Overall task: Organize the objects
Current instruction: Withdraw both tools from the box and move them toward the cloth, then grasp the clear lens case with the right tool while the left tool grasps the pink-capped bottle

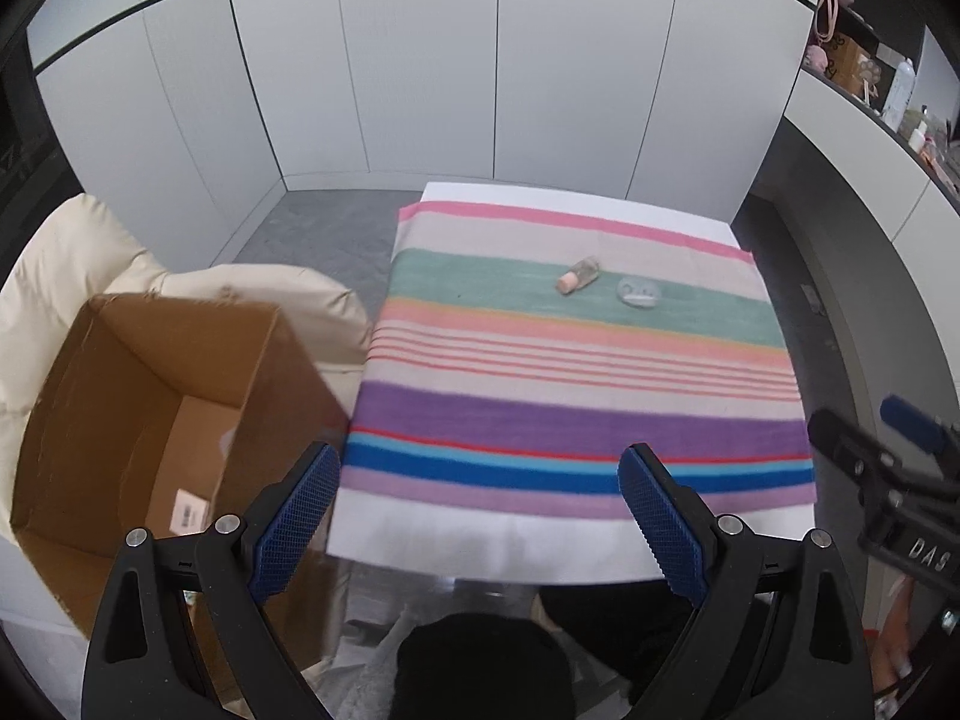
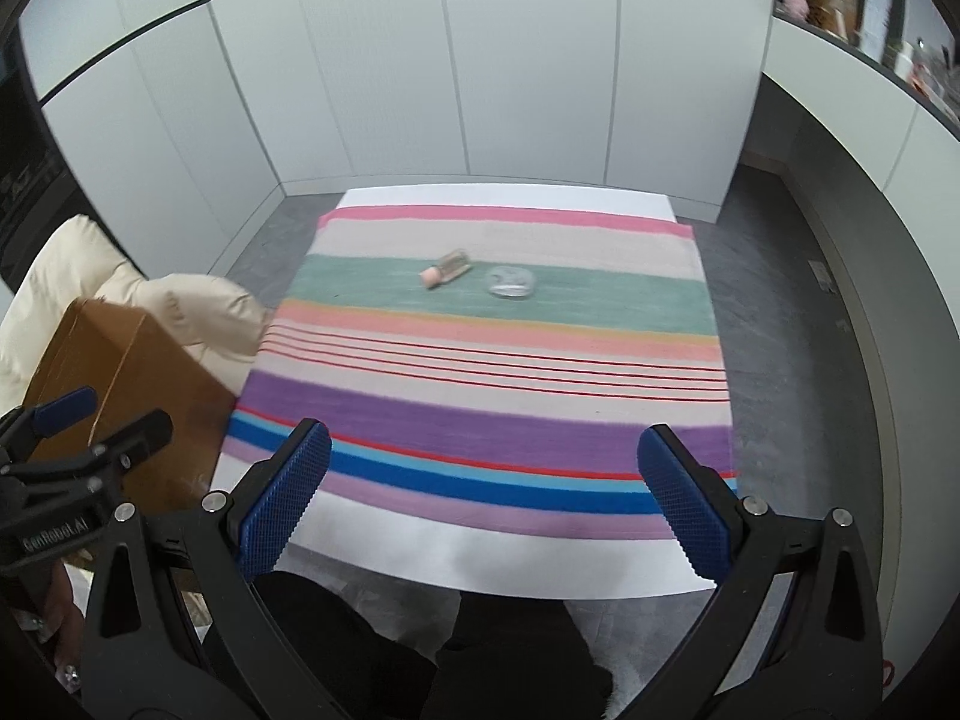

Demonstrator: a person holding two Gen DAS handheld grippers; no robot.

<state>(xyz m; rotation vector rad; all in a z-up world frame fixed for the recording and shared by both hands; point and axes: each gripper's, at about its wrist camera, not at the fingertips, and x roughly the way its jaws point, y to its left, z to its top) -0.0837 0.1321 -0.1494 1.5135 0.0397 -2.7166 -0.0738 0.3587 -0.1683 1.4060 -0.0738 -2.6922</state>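
Observation:
A small clear bottle with a pink cap [image 1: 579, 276] [image 2: 445, 269] lies on its side on the green stripe of the striped cloth [image 1: 570, 414] [image 2: 480, 420]. A small clear round case [image 1: 639, 290] [image 2: 510, 282] lies just right of it. My left gripper [image 1: 480, 474] is open and empty, held above the near edge of the table. My right gripper [image 2: 483, 456] is open and empty, also above the near edge. Each gripper shows at the other view's edge: the right one [image 1: 870, 456] and the left one [image 2: 102, 420].
An open brown cardboard box [image 1: 144, 420] [image 2: 132, 384] stands left of the table on a cream cushioned seat [image 1: 72, 264] [image 2: 78, 264]. White wall panels stand behind. A shelf with bottles and boxes [image 1: 870, 72] [image 2: 852, 6] runs along the right.

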